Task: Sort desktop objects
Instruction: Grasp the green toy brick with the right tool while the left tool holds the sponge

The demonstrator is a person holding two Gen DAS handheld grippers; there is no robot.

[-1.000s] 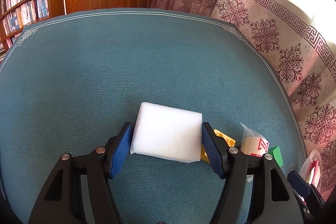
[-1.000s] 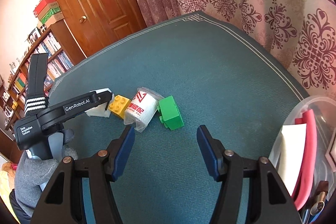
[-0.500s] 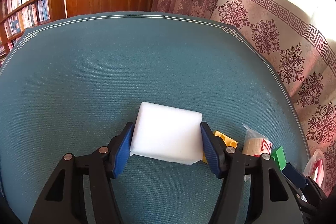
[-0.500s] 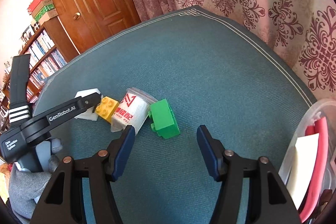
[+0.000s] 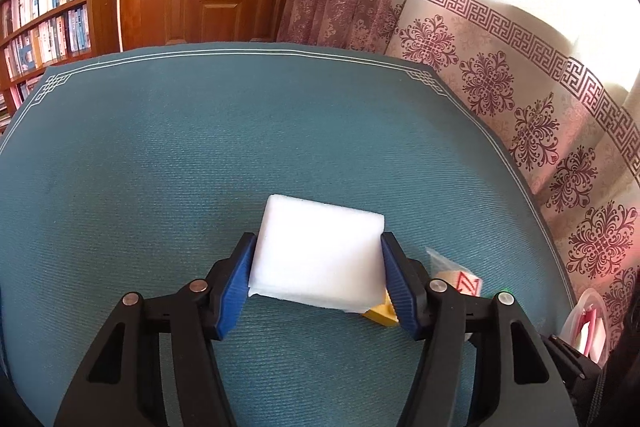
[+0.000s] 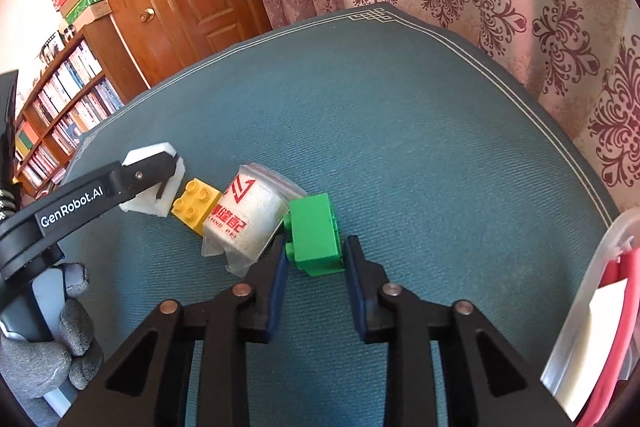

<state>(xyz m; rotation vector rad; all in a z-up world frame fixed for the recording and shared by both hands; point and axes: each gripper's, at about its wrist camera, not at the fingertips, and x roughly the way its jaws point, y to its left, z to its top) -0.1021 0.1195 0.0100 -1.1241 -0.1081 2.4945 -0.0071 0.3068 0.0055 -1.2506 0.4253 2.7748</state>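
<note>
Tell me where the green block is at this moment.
In the right wrist view the green block lies on the teal tablecloth, between the closing pads of the right tool, touching the bagged white roll on its left.

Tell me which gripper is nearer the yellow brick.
Left. The left gripper grips the white sponge, with the yellow brick right against that sponge. The right gripper is closing around the green brick, with the bagged roll between it and the yellow brick.
</note>
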